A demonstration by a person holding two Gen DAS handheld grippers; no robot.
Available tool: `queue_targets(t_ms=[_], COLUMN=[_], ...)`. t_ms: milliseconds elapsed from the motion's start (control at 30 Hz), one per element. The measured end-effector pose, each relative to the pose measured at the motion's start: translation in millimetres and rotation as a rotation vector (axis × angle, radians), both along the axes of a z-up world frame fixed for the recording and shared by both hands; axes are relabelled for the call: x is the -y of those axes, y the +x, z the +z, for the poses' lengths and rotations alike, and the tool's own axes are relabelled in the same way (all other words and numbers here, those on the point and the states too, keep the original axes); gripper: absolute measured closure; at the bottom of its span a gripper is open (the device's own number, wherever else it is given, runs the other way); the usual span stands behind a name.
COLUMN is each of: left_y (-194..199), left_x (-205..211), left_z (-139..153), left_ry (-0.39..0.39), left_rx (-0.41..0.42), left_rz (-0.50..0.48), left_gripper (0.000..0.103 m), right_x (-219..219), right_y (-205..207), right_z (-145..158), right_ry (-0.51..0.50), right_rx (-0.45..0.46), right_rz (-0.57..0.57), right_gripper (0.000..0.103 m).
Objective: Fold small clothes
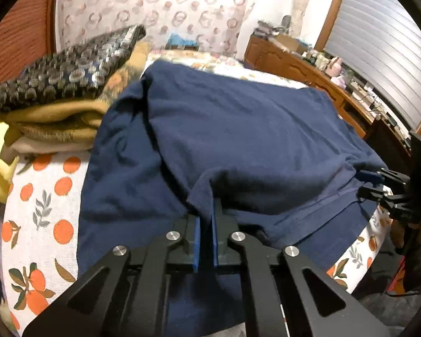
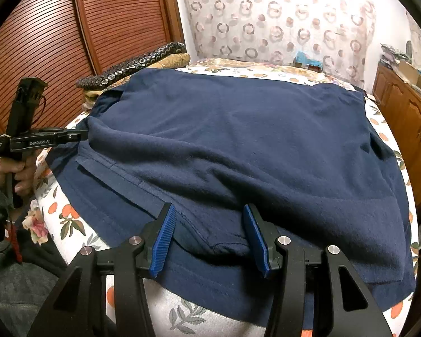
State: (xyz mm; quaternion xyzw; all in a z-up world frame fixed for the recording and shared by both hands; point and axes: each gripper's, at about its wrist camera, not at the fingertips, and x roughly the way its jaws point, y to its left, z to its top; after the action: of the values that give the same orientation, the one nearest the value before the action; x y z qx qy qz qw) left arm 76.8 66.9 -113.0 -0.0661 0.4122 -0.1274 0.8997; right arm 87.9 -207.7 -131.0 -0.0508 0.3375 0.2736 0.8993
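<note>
Folding has barely begun: navy shirt (image 2: 238,146) lies spread across my bed (image 2: 182,314), near hem doubled. My left tongs (image 1: 206,219) pinch its hem; right tongs (image 2: 210,238) gape around a fold.

Navy shirt (image 2: 238,140) spread, hem bunched

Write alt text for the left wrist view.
The left gripper is shut on a raised fold of a navy shirt spread over an orange-print bedcover. Folded blankets are stacked at the left, and the right gripper reaches the shirt's edge from the right.
</note>
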Motion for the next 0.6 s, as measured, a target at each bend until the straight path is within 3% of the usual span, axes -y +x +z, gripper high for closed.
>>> queue_targets(t_ms=[200, 300, 367, 400, 600], left_y=[-13.2, -15.7, -18.1, -19.3, -15.7], left_x=[-11.7, -17.5, -28.5, -34.4, -63.5], left_z=[28.7, 27.5, 25.3, 22.8, 3.9], left_ry=[-0.021, 0.048, 0.053, 0.049, 0.031], left_rx=[0.038, 0.011, 0.016, 0.016, -0.041], left_rz=[0.056, 0.085, 0.107, 0.121, 0.185], left_gripper=[0.095, 0.084, 0.065, 0.061, 0.049], right_x=[3.3, 2.7, 2.4, 1.8, -8.9], right_y=[-2.1, -3.2, -2.4, -2.1, -2.8], right_z=[0.2, -0.7, 0.2, 1.4, 9.1], right_ry=[-0.004, -0.006, 0.001, 0.006, -0.012], right_rx=[0.005, 0.008, 0.006, 0.008, 0.034], right_rz=[-0.005, -0.004, -0.005, -0.002, 0.022], right_gripper=[0.05, 0.05, 0.05, 0.05, 0.05])
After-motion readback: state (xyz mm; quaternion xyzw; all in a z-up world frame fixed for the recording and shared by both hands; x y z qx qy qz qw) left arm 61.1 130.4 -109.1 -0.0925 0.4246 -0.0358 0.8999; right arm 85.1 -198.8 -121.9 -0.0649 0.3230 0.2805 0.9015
